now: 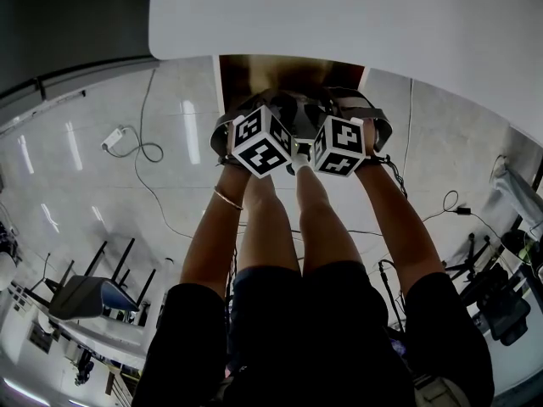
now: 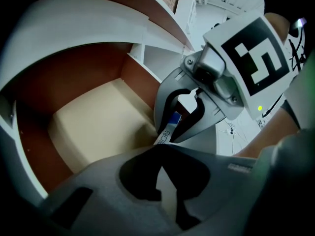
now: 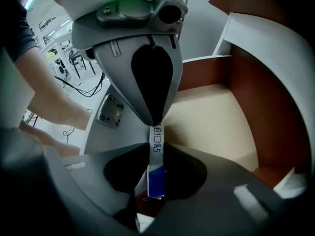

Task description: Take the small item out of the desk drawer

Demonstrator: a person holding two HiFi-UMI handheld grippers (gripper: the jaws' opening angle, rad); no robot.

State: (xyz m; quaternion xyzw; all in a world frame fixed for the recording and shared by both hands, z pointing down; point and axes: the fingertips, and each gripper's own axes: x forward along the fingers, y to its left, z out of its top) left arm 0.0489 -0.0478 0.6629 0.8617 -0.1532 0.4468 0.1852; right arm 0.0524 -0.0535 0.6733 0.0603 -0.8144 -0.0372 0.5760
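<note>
- Your left gripper [image 2: 160, 144] has its jaws brought fully together. Their tips pinch one end of the packet [image 3: 155, 178], a thin white strip with dark print and a blue end.
- Your right gripper [image 3: 155, 146] has its jaws partly apart and clamped on the same packet. One jaw presses each long edge, just above the blue end.
- The packet is therefore held by both grippers at once. It runs from the left jaw tips down through the right jaws, over the front part of the open drawer [image 3: 216, 112].
- The drawer has reddish-brown walls and a pale cream floor. The floor shows bare behind the packet.
- From your head camera, the two marker cubes sit side by side and nearly touch at the drawer's near edge. The white desk top [image 1: 356, 15] lies beyond the drawer, and your legs [image 1: 297, 219] are below it.
</note>
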